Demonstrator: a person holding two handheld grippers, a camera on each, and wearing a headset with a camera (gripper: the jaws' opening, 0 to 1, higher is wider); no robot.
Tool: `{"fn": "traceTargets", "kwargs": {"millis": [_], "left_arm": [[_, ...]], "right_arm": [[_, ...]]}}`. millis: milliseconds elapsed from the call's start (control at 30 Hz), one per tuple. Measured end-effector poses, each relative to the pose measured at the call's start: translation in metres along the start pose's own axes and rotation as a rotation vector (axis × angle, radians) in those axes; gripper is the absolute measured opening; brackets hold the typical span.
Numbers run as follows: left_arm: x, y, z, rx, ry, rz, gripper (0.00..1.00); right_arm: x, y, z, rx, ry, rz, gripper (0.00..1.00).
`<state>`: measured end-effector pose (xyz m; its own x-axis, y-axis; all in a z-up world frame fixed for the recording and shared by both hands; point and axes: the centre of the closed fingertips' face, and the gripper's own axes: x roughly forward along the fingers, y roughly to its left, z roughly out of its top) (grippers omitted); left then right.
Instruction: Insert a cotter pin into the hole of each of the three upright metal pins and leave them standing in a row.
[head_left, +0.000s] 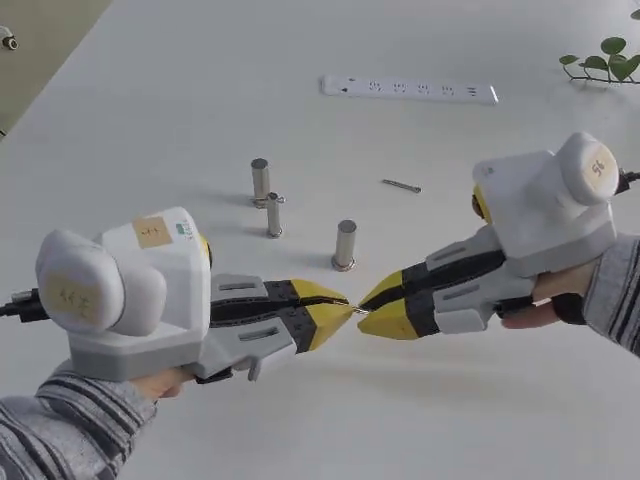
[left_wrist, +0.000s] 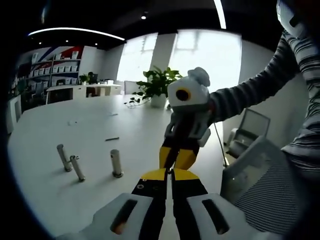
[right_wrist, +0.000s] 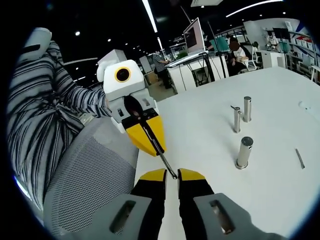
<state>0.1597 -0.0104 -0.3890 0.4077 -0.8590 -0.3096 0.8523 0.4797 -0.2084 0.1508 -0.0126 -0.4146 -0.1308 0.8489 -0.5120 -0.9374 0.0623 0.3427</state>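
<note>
Held cotter pin (head_left: 356, 310) is in mid-air at the near side of the table (head_left: 150, 120), btwn the two gripper noses, well clear of the surface. The right gripper view shows it best: a thin rod (right_wrist: 166, 163) sticking out of the left gripper (right_wrist: 157, 150), whose jaws are clamped on its back end. Its free end sits in the gap of the right gripper (right_wrist: 173, 175). Those jaws are parted a bit, gap wider than the rod, so not pinching it as far as I can see. In the head view the left gripper (head_left: 340, 303) comes in from near left and the right gripper (head_left: 365, 308) from near right, tips almost touching. Looks like a hand-over or re-grip, not an insertion yet.

Beyond that, 3 metal pins stand upright mid-table. The far metal pin (head_left: 260, 180) and middle metal pin (head_left: 274, 215) are just beside each other. The near metal pin (head_left: 345, 245) stands apart, to the right and closer.

Progress, my read:
- Middle one has a fitted cotter pin (head_left: 278, 199) crossing its top, so approx 1 of 3 done.
- Far and near ones look bare at the top, hole too small to make out. 2 left.
- Held pin should cover one. A spare cotter pin (head_left: 401, 185) lies flat on the table, right of the group, for the other.
- All 3 upright, but the line is bent, not a neat row. May need a nudge at the end.

Farther out: power strip (head_left: 410, 89) at the far side, plant (head_left: 605, 58) at far right.
</note>
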Motion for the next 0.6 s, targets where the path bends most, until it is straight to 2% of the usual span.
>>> {"fn": "traceTargets", "kwargs": {"millis": [167, 433, 600], "left_arm": [[-0.0006, -0.0001, -0.0003, -0.015, -0.003, -0.002, 0.00], [0.0004, 0.0014, -0.0057, -0.025, 0.009, 0.015, 0.00], [0.0011, 0.0038, -0.0078, -0.027, 0.018, 0.028, 0.00]], "right_arm": [[-0.0006, -0.0005, -0.0006, -0.020, 0.011, -0.008, 0.01], [-0.0048, -0.0031, -0.0004, -0.159, 0.088, -0.032, 0.00], [-0.0056, -0.0070, 0.0005, -0.246, 0.123, -0.068, 0.00]]}}
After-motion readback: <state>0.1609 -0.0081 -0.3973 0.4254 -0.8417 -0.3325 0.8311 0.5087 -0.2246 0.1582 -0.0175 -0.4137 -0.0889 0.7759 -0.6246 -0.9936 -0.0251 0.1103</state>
